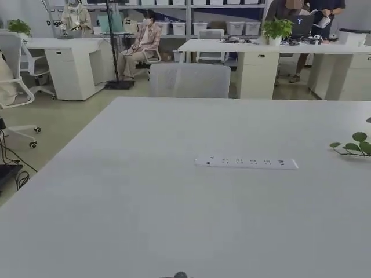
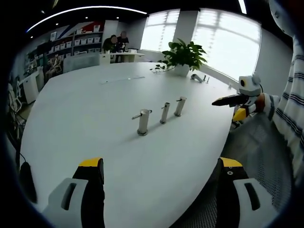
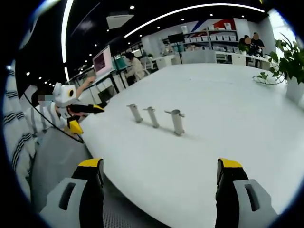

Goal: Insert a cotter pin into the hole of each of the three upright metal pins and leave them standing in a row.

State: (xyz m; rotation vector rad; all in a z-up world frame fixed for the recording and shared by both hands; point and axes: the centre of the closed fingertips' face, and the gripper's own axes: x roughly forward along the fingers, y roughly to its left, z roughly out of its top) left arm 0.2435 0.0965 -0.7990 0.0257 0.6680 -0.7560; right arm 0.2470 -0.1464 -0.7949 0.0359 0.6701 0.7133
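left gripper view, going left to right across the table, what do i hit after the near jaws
left metal pin → middle metal pin → right metal pin → right gripper, off the table's edge

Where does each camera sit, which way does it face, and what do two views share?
Head view: on the headset, facing forward and down over the white table to a power strip.
Left gripper view: on the left gripper, looking between its open jaws at three metal pins; the right gripper and a striped sleeve show at right.
Right gripper view: on the right gripper, facing those pins from the opposite side; the left gripper and sleeve show at left.
Shared: both gripper views show the pins.
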